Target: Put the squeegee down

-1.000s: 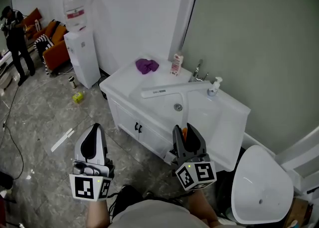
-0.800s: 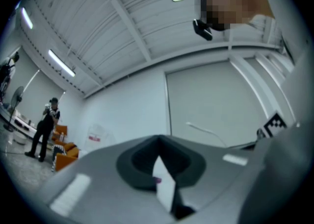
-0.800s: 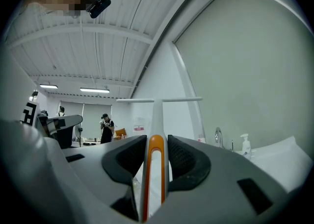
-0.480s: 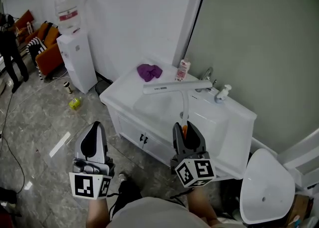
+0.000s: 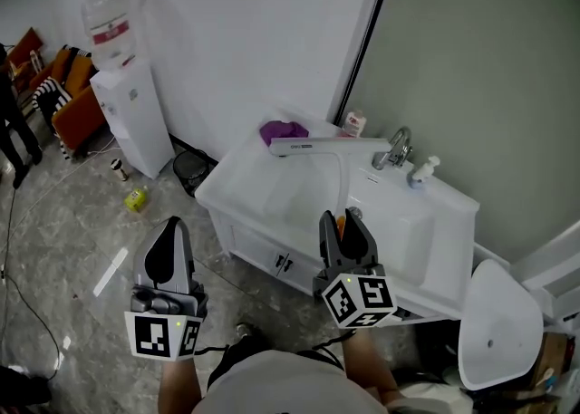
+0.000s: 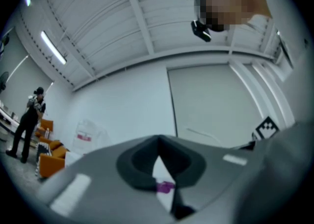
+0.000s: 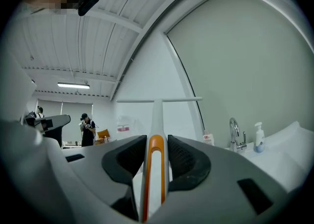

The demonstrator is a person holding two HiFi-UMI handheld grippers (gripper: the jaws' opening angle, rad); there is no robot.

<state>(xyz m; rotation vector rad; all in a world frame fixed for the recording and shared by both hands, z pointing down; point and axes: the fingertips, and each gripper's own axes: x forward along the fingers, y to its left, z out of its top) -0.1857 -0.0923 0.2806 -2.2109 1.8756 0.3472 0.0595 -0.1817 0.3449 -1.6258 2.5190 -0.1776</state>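
Closer now: the white vanity bench (image 5: 245, 181) has slid toward mid-frame since a second ago, and both grippers ride in with it.

Head view: the right gripper (image 5: 343, 222) is clamped on the white long-handled squeegee with the orange grip (image 5: 342, 177). Its handle runs from 6 to 12 o'clock out of the jaws, and the blade bar lies 9 to 3 over the basin. The left gripper (image 5: 171, 231) sits off at 9 o'clock, well apart from the tool.

Left gripper view: jaws together with nothing in them, and a purple cloth (image 6: 164, 186) is glimpsed beyond.

Right gripper view: both pads press the orange-striped handle (image 7: 156, 120), which shoots straight out at 12. By my read, the set-down belongs to the right hand, forward and down onto the bench.
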